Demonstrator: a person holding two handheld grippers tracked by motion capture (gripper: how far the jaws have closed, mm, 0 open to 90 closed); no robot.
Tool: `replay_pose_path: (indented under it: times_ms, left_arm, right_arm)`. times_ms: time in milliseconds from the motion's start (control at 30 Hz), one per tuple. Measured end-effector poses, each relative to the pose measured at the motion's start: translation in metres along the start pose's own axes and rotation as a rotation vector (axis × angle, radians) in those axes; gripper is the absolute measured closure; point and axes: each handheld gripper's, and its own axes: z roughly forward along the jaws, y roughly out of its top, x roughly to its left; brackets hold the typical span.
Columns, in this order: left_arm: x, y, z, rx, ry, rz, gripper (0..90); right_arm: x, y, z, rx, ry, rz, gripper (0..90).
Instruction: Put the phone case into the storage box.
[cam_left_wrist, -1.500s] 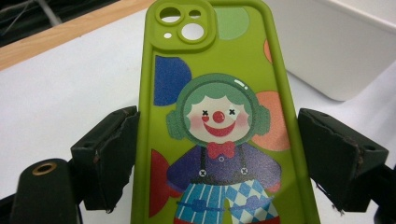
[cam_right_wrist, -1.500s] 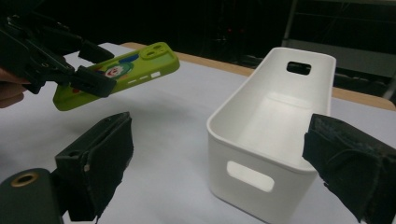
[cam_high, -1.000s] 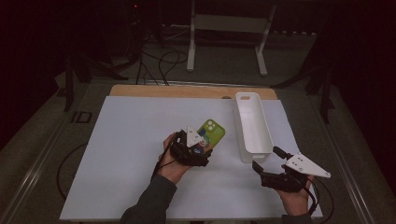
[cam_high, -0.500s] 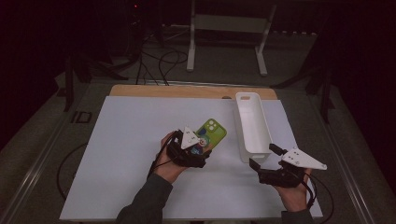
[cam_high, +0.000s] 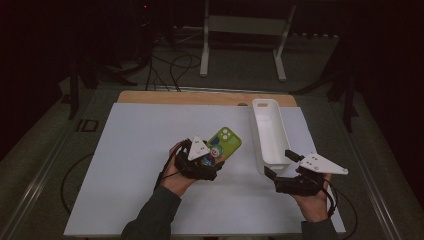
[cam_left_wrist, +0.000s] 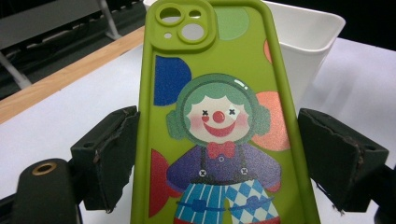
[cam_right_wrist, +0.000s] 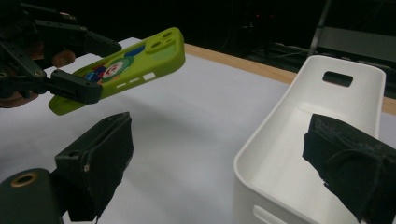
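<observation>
Holding a green clown-print phone case (cam_high: 223, 145) by its long edges, the left gripper (cam_high: 212, 161) has one pad on each side wall, as the left gripper view shows (cam_left_wrist: 224, 116); jaws clamped on it, set wide because the case is wide. Case is lifted off the white table sheet (cam_high: 135, 150), tilted w/ camera-cutout end up and pointing toward the white bin (cam_high: 270, 132). Right gripper view confirms it is airborne (cam_right_wrist: 121, 70), clear gap under it.

Landmark = bin. Case sits just left of the bin, near its front half, not touching it. Bin stands long-axis away from the person, at the right part of the sheet, handle slot (cam_right_wrist: 338, 78) at the far end; inside looks bare as far as visible.

Right gripper (cam_high: 280, 167) is at the bin's near end, jaws spread and gripping nothing: one pad (cam_right_wrist: 100, 163) outside the bin's left wall, the other (cam_right_wrist: 350, 158) over the bin's interior. Judgement: it is prob. placed to steady the bin, or to wait, while the case goes in.

Edge grip makes sense: leaves flat faces free, so the case can be lowered lengthwise into the narrow bin. Risk: soft case may flex or slip if squeezed unevenly.
</observation>
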Motion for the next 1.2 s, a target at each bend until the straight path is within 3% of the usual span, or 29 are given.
replay_pose_path:
  times_ms: [567, 1200]
  left_arm:
    - [-0.001, 0.0, -0.004, -0.027, -0.068, 0.024, 16.0]
    - [-0.007, 0.004, -0.001, -0.04, -0.126, 0.048, 16.0]
  right_arm:
    - [0.0, 0.013, 0.006, 0.006, 0.023, -0.004, 8.0]
    - [0.001, 0.021, 0.018, 0.036, 0.068, 0.032, 8.0]
